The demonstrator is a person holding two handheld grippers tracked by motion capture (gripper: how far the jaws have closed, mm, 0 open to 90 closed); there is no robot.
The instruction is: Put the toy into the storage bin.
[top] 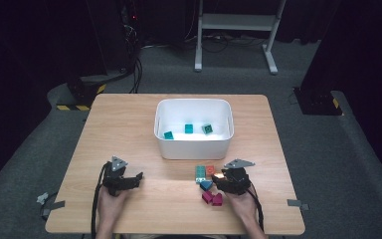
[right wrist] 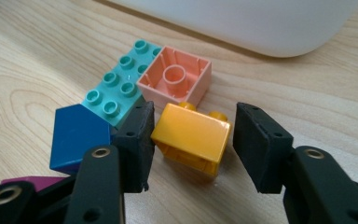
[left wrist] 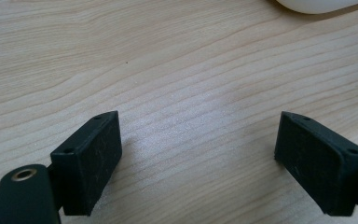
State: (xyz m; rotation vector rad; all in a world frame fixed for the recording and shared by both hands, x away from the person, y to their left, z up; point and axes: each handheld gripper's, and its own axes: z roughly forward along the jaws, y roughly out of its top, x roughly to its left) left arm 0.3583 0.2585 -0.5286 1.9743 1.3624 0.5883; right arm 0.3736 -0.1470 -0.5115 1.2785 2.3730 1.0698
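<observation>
Straddling a glossy yellow brick (right wrist: 192, 138) lying on its side: right gripper (right wrist: 193, 142), half open, left pad touching, unseen from above. Left gripper (left wrist: 198, 161): wide open, nothing held.

Looking down and forward from above the near edge of the table (top: 129, 119), taking in all four edges and the white bin (top: 194, 144) near the far edge. Riding low and close over bare wood toward the bin's wall (left wrist: 317, 4). Hovering very near the bricks by the near right corner, facing that same bin (right wrist: 261, 23); sharing the orange brick (right wrist: 191, 137) (top: 221, 175).
</observation>
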